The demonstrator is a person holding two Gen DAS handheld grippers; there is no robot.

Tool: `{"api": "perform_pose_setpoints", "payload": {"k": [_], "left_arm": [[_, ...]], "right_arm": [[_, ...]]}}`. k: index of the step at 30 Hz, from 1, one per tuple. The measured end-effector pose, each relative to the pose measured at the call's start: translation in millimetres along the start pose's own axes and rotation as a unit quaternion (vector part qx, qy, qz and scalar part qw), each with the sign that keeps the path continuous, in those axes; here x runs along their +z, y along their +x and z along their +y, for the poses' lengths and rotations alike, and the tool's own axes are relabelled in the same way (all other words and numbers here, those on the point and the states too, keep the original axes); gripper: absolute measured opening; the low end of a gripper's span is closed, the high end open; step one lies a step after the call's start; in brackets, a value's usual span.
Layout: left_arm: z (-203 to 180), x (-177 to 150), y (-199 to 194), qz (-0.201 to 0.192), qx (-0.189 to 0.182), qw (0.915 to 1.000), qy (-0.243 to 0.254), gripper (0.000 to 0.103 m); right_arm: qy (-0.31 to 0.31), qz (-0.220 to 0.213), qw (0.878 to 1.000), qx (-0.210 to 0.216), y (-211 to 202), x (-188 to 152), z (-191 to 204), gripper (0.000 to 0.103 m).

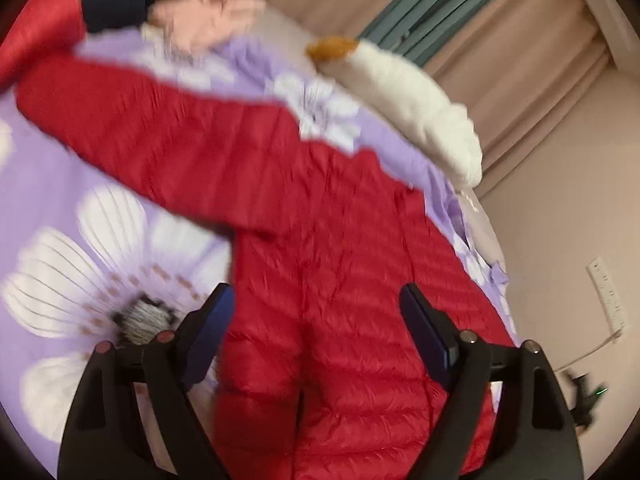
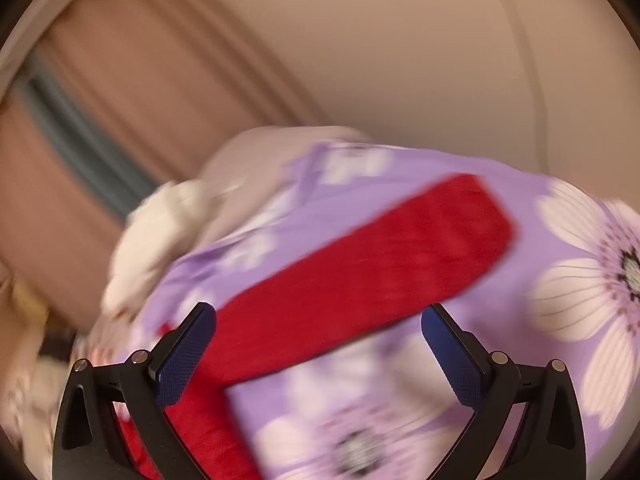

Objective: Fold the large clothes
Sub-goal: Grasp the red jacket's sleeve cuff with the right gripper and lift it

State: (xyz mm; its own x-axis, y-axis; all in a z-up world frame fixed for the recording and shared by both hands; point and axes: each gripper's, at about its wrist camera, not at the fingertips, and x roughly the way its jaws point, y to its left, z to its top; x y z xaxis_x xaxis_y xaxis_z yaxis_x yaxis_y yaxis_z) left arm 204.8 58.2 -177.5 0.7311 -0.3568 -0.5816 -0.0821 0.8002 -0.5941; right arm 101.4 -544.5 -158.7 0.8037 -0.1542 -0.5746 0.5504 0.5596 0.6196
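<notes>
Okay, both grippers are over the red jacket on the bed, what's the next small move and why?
Probably lower the right gripper onto the sleeve and close. Its jaws stand open around the sleeve, which lies stretched out flat across the bedspread, unfolded, so it likely gets folded in first.

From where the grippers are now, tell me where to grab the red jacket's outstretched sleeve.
Grip the red jacket by the sleeve at its free cuff end, coming from above. It lies flat and straight on the floral bedspread, so that end lifts easily.
</notes>
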Motion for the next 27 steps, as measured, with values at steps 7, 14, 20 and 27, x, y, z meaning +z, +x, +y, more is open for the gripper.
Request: {"api": "perform_pose_setpoints", "payload": {"k": [7, 14, 20, 27], "left_arm": [[-5.1, -11.1, 36.9, 0.042, -0.013, 0.9988, 0.020, 0.071], [-8.1, -16.6, 67.4, 0.066, 0.075, 0.9914, 0.085, 0.040], [-4.9, -6.9, 61.2, 0.033, 0.100, 0.9885, 0.108, 0.026], [-8.0, 3.9, 55.4, 0.017, 0.127, 0.9802, 0.151, 0.026]], "right_arm": [[0.120, 0.022, 0.992, 0.016, 35.6, 14.6, -91.6, 0.073], [0.038, 0.012, 0.999, -0.029, 57.5, 16.1, -69.9, 0.030], [-0.080, -0.027, 0.989, -0.121, 56.9, 9.3, -20.0, 0.009], [-0.182, -0.071, 0.977, -0.087, 25.9, -37.2, 65.4, 0.008]]}}
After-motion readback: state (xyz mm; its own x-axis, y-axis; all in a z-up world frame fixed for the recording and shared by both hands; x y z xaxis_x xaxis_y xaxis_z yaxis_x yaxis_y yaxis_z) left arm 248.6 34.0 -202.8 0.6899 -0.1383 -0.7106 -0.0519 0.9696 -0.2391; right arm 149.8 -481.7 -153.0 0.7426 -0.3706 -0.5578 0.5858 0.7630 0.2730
